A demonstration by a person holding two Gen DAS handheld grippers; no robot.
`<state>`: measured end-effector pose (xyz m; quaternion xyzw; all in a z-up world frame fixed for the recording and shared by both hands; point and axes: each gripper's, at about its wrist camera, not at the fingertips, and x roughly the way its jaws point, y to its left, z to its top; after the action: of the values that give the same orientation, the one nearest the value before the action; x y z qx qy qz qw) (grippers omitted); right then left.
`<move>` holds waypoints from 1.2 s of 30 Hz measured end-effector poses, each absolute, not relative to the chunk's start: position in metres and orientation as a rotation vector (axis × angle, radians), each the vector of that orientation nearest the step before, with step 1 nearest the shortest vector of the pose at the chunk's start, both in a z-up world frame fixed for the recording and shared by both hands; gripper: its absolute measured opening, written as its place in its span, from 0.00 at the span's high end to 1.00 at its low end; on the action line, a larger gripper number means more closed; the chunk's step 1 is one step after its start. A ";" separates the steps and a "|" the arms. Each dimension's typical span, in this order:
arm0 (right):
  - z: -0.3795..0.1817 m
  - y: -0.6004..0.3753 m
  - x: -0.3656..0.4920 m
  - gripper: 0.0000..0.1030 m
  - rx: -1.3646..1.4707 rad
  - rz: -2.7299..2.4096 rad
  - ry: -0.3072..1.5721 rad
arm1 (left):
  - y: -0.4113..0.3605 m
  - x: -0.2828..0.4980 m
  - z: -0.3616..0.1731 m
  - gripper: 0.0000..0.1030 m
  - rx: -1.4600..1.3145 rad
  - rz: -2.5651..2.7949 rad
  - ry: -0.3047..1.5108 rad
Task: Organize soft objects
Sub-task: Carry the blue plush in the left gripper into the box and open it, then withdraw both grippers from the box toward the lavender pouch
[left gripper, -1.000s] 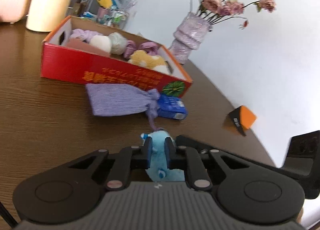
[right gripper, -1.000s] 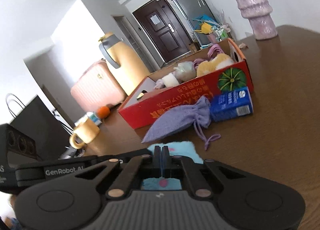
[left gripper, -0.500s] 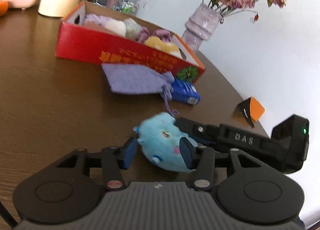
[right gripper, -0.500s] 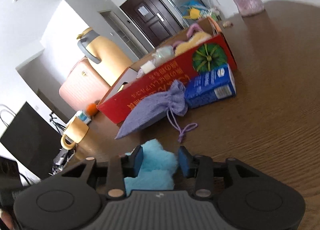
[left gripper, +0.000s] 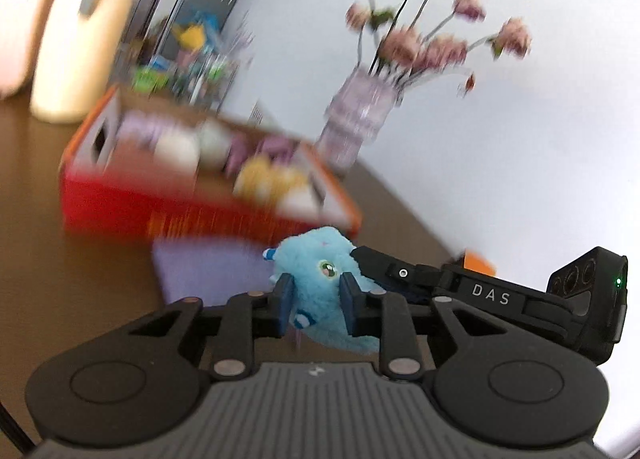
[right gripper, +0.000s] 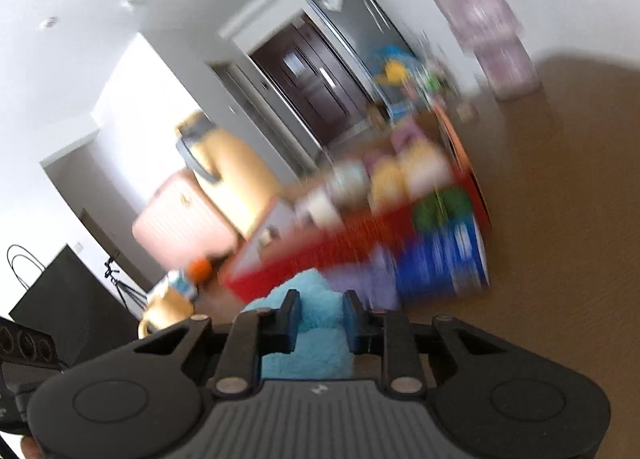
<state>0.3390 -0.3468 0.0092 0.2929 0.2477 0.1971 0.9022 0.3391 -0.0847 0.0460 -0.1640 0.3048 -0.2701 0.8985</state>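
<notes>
The fluffy blue plush toy (left gripper: 320, 279) is off the brown wooden bench (left gripper: 60, 279) now, where half a second ago it sat between spread fingers. The left gripper (left gripper: 316, 299) and right gripper (right gripper: 319, 319) both clamp it, in front of the red cardboard box (left gripper: 160, 211) of soft things, likely its destination

Both wrist views low over table (left gripper: 60, 259), facing shared red box (left gripper: 120, 203), close.

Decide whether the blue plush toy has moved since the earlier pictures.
Yes. The blue plush toy, held between both grippers, has risen from the table and now overlaps the red box front, closer to it.
</notes>
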 end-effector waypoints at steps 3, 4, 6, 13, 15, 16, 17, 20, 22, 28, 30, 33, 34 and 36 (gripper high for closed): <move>0.039 -0.348 0.382 0.78 0.544 0.406 0.462 | -0.089 0.382 0.068 0.76 -0.334 -0.562 0.597; 0.044 -0.348 0.398 0.78 0.541 0.402 0.466 | -0.090 0.399 0.071 0.76 -0.340 -0.556 0.602; 0.048 -0.347 0.437 0.78 0.531 0.403 0.488 | -0.090 0.433 0.071 0.76 -0.359 -0.540 0.625; 0.021 -0.331 0.526 0.78 0.500 0.373 0.627 | -0.090 0.515 0.039 0.78 -0.349 -0.446 0.754; 0.010 -0.320 0.536 0.79 0.454 0.354 0.681 | -0.097 0.525 0.029 0.77 -0.293 -0.424 0.803; 0.006 -0.314 0.538 0.79 0.438 0.361 0.693 | -0.095 0.525 0.025 0.77 -0.276 -0.432 0.815; 0.000 -0.308 0.539 0.79 0.420 0.361 0.711 | -0.096 0.525 0.021 0.77 -0.262 -0.424 0.816; -0.004 -0.297 0.537 0.79 0.332 0.322 0.719 | -0.094 0.516 0.021 0.70 -0.196 -0.390 0.775; 0.002 -0.300 0.532 0.79 0.309 0.304 0.704 | -0.088 0.507 0.029 0.66 -0.165 -0.376 0.732; 0.051 -0.321 0.491 0.72 0.202 0.258 0.568 | -0.073 0.470 0.063 0.33 -0.007 -0.250 0.547; 0.067 -0.324 0.469 0.72 0.135 0.244 0.527 | -0.068 0.450 0.070 0.30 0.041 -0.192 0.482; 0.084 -0.325 0.436 0.66 0.060 0.230 0.470 | -0.057 0.419 0.081 0.26 0.050 -0.159 0.427; 0.088 -0.326 0.426 0.58 0.045 0.224 0.452 | -0.053 0.409 0.084 0.26 0.044 -0.151 0.413; 0.096 -0.324 0.400 0.47 0.004 0.212 0.401 | -0.047 0.388 0.090 0.22 0.039 -0.132 0.382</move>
<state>0.3999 -0.3244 0.0957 0.0020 0.1986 0.1052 0.9744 0.3882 -0.0471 0.0903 0.0194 0.1897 -0.0656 0.9795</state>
